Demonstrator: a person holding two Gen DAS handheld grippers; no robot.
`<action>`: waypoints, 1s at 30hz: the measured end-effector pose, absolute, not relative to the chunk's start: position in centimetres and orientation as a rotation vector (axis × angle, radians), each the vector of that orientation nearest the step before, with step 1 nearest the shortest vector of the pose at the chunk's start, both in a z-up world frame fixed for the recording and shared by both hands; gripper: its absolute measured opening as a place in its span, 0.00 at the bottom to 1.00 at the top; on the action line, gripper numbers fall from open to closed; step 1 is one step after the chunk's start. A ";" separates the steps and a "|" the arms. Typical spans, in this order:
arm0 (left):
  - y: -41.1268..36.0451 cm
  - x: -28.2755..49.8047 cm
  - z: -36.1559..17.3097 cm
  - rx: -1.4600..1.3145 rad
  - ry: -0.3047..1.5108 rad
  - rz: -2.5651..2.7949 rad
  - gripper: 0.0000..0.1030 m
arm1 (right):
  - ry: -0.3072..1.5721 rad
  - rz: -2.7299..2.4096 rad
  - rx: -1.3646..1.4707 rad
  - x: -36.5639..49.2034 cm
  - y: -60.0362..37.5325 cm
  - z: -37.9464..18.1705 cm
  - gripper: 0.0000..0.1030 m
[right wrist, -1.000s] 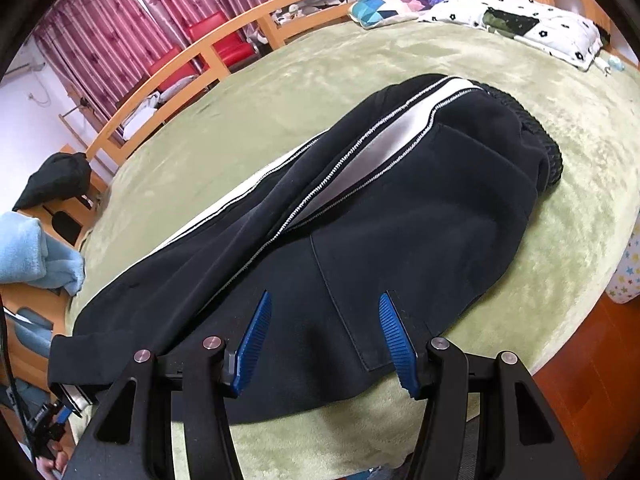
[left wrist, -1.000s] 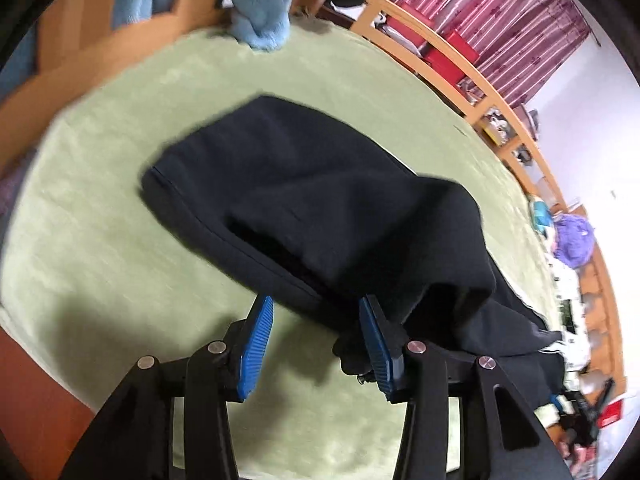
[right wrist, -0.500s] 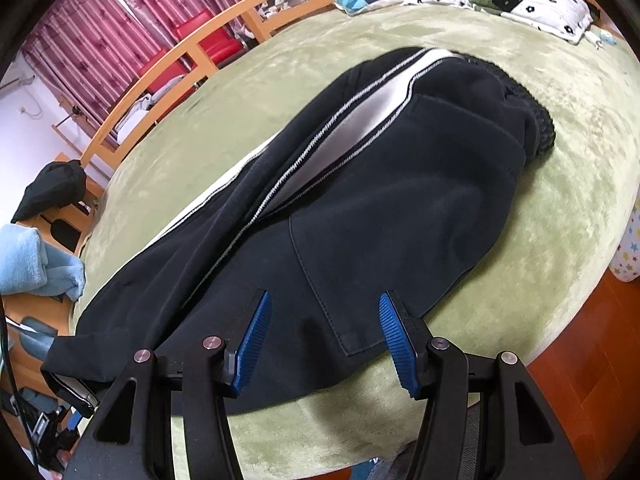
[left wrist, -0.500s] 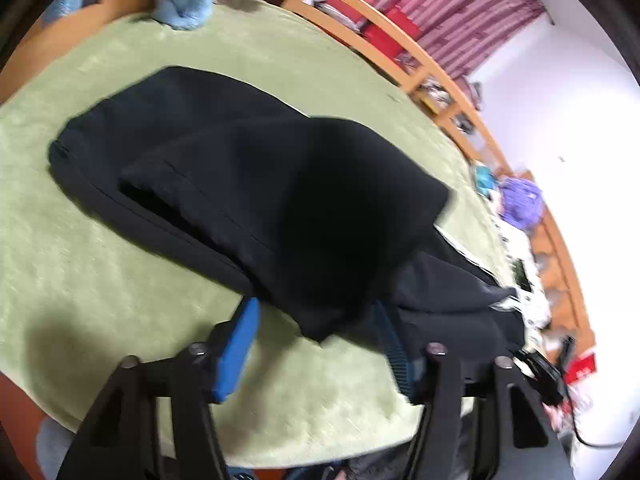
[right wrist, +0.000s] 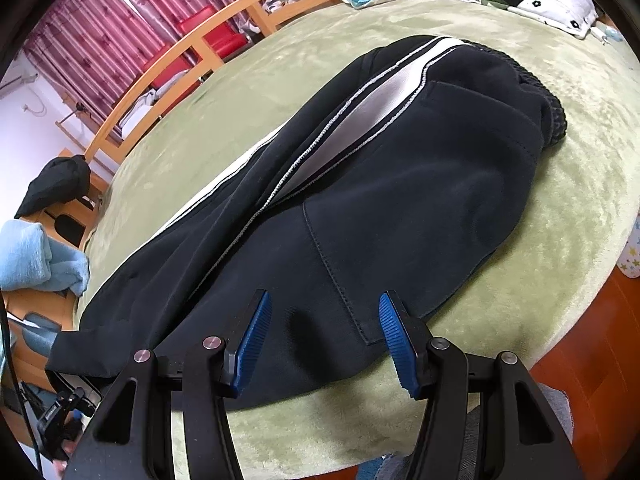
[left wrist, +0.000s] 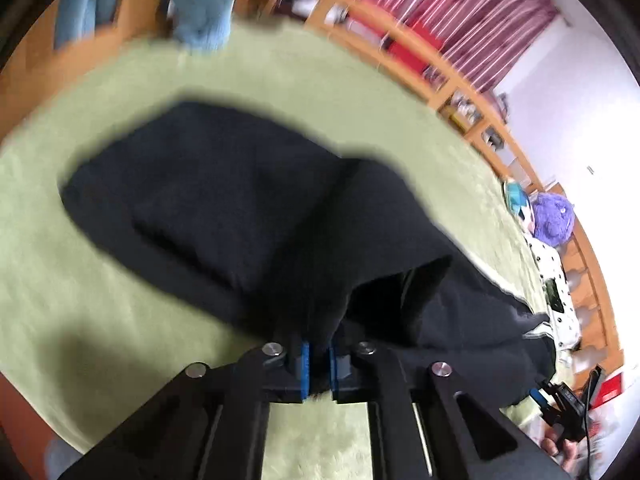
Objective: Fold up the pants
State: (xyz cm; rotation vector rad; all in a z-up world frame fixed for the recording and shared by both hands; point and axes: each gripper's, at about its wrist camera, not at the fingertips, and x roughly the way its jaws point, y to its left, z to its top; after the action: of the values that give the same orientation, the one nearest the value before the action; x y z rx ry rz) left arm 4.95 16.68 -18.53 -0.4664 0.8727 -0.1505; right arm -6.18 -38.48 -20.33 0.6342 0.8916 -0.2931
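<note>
With the left gripper [left wrist: 318,364] clamped on the pants [left wrist: 224,204] and the right gripper [right wrist: 322,340] open above them, the hem wanted carrying straight toward the waistband [right wrist: 554,114].

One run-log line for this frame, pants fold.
left gripper: just closed on pants hem | right gripper: open above pants | bed

Wooden bed rail [right wrist: 168,52], red curtains [right wrist: 120,12].
</note>
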 end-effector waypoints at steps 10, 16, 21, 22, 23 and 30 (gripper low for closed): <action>19.5 13.9 -11.1 -0.441 0.710 -0.116 0.06 | 0.891 -0.295 0.631 -4.4 -38.0 -20.4 0.55; 17.5 22.2 -12.7 -0.406 0.862 -0.039 0.18 | 0.901 -0.303 0.605 -3.0 -37.6 -20.5 0.55; 18.6 22.4 -12.8 -0.393 0.872 -0.034 0.44 | 0.920 -0.304 0.603 -2.6 -37.5 -21.2 0.55; 18.8 21.7 -12.8 -0.387 0.862 -0.029 0.60 | 0.921 -0.302 0.603 -2.5 -37.4 -21.3 0.55; 19.1 20.9 -12.7 -0.385 0.848 -0.024 0.70 | 0.922 -0.302 0.603 -2.4 -37.4 -21.5 0.55; 20.6 15.3 -11.8 -0.366 0.800 -0.052 0.78 | 0.921 -0.279 0.603 -1.4 -37.0 -21.7 0.55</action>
State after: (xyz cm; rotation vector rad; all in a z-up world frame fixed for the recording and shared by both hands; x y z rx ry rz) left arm 15.30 20.59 -11.81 -0.3663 0.8003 -0.0525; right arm -1.42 -37.03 -21.69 0.6029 0.9205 -0.2795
